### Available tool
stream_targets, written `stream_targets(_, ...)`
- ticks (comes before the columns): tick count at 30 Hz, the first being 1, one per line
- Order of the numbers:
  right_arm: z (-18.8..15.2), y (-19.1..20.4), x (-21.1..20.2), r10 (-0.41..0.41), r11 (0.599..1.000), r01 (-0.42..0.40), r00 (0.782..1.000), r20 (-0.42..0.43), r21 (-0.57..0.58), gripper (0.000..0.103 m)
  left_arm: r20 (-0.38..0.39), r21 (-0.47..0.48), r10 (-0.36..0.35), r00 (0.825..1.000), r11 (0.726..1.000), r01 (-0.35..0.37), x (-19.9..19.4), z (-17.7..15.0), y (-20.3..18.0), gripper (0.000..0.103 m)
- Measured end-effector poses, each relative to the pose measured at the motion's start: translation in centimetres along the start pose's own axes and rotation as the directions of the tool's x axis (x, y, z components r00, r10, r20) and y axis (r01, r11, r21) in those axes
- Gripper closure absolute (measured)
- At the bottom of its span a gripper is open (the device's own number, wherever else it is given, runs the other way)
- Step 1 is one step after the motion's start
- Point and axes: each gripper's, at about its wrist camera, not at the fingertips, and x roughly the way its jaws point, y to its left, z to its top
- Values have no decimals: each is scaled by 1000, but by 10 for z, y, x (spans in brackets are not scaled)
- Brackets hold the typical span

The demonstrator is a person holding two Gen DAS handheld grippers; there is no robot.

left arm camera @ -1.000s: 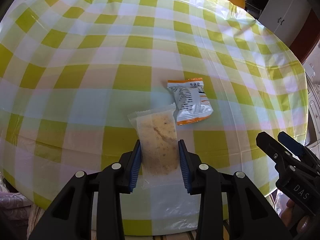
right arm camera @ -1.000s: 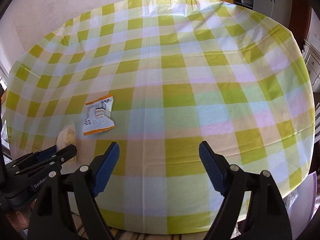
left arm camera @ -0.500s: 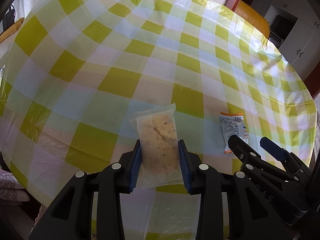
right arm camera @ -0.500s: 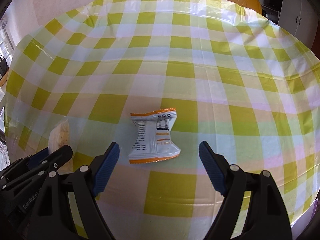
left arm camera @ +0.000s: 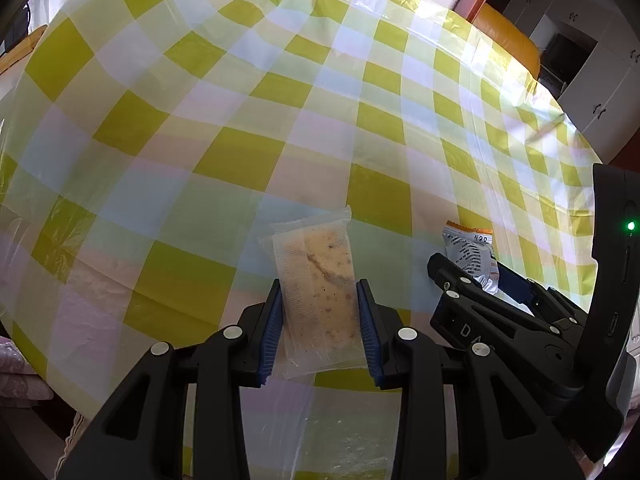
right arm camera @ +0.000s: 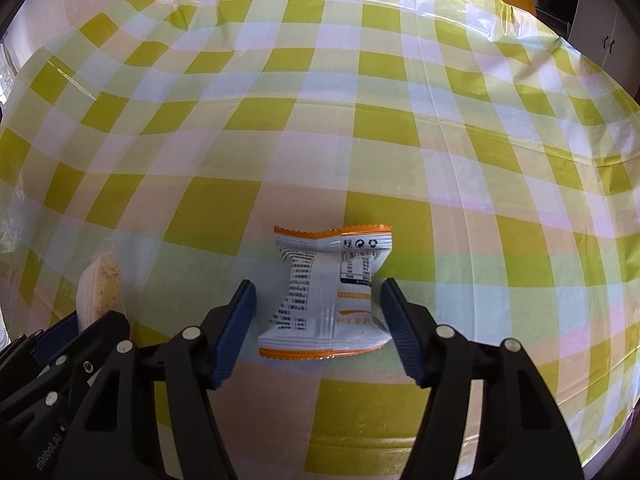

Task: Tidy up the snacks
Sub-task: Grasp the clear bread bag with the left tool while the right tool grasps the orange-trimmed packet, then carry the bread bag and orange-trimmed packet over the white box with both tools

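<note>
A clear packet with a pale biscuit (left arm camera: 316,264) hangs over the checked tablecloth (left arm camera: 240,120), and my left gripper (left arm camera: 319,292) is shut on its lower half. A white and orange snack packet (right arm camera: 328,280) lies flat on the cloth between the blue pads of my right gripper (right arm camera: 318,292). Those jaws are closing; a gap still shows at the left pad. The left wrist view has that packet (left arm camera: 468,246) at the right, partly behind the right gripper (left arm camera: 472,270). The left gripper (right arm camera: 80,328) and the clear packet (right arm camera: 102,284) sit at the lower left of the right wrist view.
The yellow and white tablecloth (right arm camera: 320,120) covers a round table whose near edge runs just under both grippers. An orange chair (left arm camera: 508,36) stands beyond the far edge. White cabinets (left arm camera: 600,80) are at the far right.
My right gripper has moved left over the white and orange packet and narrowed its jaws around it. The left gripper swung left with the clear packet, then held still.
</note>
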Motion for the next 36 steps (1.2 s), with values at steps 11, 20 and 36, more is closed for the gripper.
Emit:
stream_targets(11,-9,-18,-9,5,999,-6,1000,16,39,60,18,44,-4,1000,999,4,-1,-3,-13,68)
stream_targets(20,-37,-67,-40,-53,990,48,998,33,130,62,19,116,-30,999,993,28,-11,-12,-40,68)
stream_targets(36,-110,-147,-117,-160,955,139,985,60,260,62,-56,308,-161,985,936,171,-35,-63,-131,68)
